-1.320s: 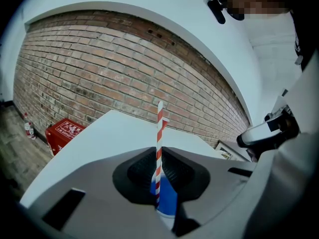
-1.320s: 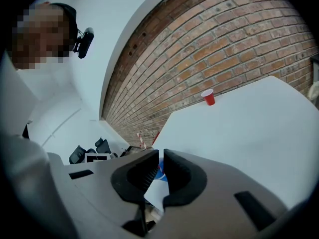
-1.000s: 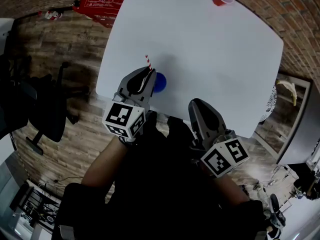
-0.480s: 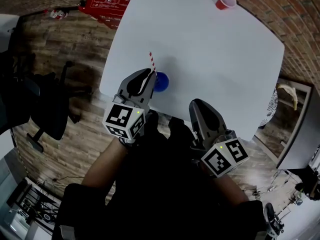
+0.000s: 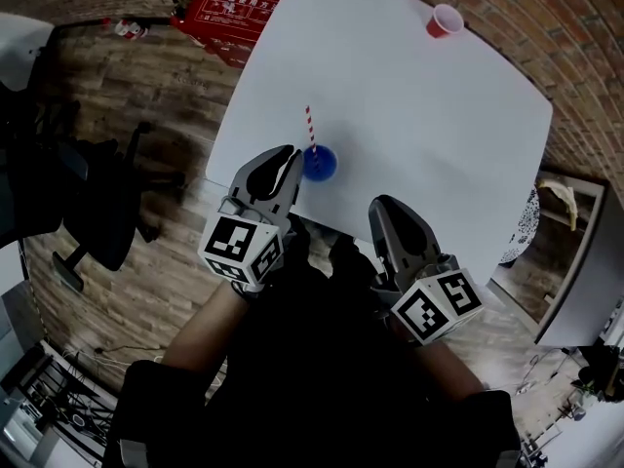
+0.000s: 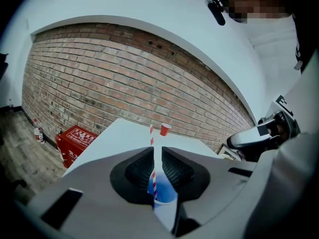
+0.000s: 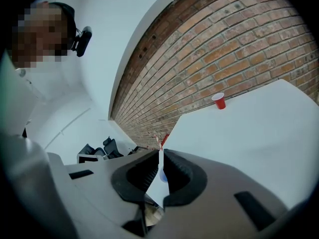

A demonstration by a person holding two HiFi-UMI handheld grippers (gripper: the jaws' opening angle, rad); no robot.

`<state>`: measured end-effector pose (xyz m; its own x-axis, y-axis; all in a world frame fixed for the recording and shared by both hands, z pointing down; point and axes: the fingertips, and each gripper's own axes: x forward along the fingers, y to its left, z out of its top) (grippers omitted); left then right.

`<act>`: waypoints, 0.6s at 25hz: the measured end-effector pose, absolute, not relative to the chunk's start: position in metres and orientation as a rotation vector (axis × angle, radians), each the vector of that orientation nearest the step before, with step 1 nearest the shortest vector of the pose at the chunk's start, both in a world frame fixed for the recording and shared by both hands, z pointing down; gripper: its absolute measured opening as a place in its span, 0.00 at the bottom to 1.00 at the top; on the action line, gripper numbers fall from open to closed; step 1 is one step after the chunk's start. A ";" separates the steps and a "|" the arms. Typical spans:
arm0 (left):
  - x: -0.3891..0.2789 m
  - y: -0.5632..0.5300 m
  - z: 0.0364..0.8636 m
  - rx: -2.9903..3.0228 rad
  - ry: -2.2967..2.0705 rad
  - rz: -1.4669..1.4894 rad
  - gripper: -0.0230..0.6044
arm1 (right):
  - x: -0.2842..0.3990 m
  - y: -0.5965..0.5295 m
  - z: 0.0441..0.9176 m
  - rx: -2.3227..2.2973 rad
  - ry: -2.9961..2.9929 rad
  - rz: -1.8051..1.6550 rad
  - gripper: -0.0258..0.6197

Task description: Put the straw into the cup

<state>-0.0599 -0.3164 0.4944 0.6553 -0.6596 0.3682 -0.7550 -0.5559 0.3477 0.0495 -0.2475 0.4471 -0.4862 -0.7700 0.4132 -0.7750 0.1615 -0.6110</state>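
A blue cup (image 5: 320,162) stands near the front left edge of the white table (image 5: 409,115). A red-and-white striped straw (image 5: 311,125) stands upright in it, leaning slightly left. My left gripper (image 5: 283,156) sits just left of the cup, a little apart from it, with its jaws narrowly open and nothing held. In the left gripper view the straw (image 6: 151,133) and the cup (image 6: 164,195) show through the slit beyond the left gripper (image 6: 155,153). My right gripper (image 5: 385,208) hangs at the table's front edge, shut and empty. In its own view, the right gripper (image 7: 160,158).
A red cup (image 5: 445,19) stands at the far right of the table and also shows as the red cup (image 7: 218,101). A red box (image 5: 229,13) lies on the wooden floor beyond the table's left side. A black office chair (image 5: 97,213) stands to the left. A brick wall runs behind.
The straw was at the left gripper's tips beside the cup. It now stands in the cup, and the left gripper has let it go and drawn back slightly. The right gripper has not moved.
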 end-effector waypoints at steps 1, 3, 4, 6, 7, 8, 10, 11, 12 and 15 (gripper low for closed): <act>-0.061 -0.314 0.489 2.397 -1.104 0.257 0.10 | 0.048 -0.247 0.445 1.585 -2.397 1.255 0.12; -0.064 -0.310 0.476 2.404 -1.104 0.230 0.10 | 0.046 -0.247 0.439 1.578 -2.414 1.235 0.12; -0.065 -0.308 0.469 2.408 -1.103 0.215 0.10 | 0.046 -0.247 0.436 1.575 -2.423 1.225 0.12; -0.064 -0.302 0.454 2.419 -1.092 0.184 0.10 | 0.046 -0.247 0.431 1.571 -2.438 1.205 0.12; -0.063 -0.299 0.447 2.426 -1.082 0.173 0.10 | 0.047 -0.246 0.428 1.571 -2.444 1.196 0.12; -0.063 -0.295 0.440 2.431 -1.073 0.166 0.10 | 0.047 -0.245 0.425 1.571 -2.449 1.188 0.12; -0.063 -0.289 0.428 2.434 -1.065 0.160 0.10 | 0.047 -0.244 0.420 1.572 -2.459 1.174 0.12; -0.064 -0.286 0.423 2.430 -1.066 0.158 0.10 | 0.046 -0.244 0.418 1.572 -2.465 1.167 0.12; -0.065 -0.284 0.417 2.425 -1.069 0.153 0.10 | 0.046 -0.243 0.415 1.573 -2.471 1.160 0.12; -0.062 -0.275 0.399 2.410 -1.052 0.108 0.10 | 0.046 -0.241 0.405 1.578 -2.494 1.132 0.12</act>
<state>-0.0623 -0.2751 0.3987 0.6974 -0.6656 0.2657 -0.7058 -0.5734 0.4160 0.0462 -0.2413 0.4048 -0.5014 -0.7946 0.3424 -0.7807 0.2449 -0.5749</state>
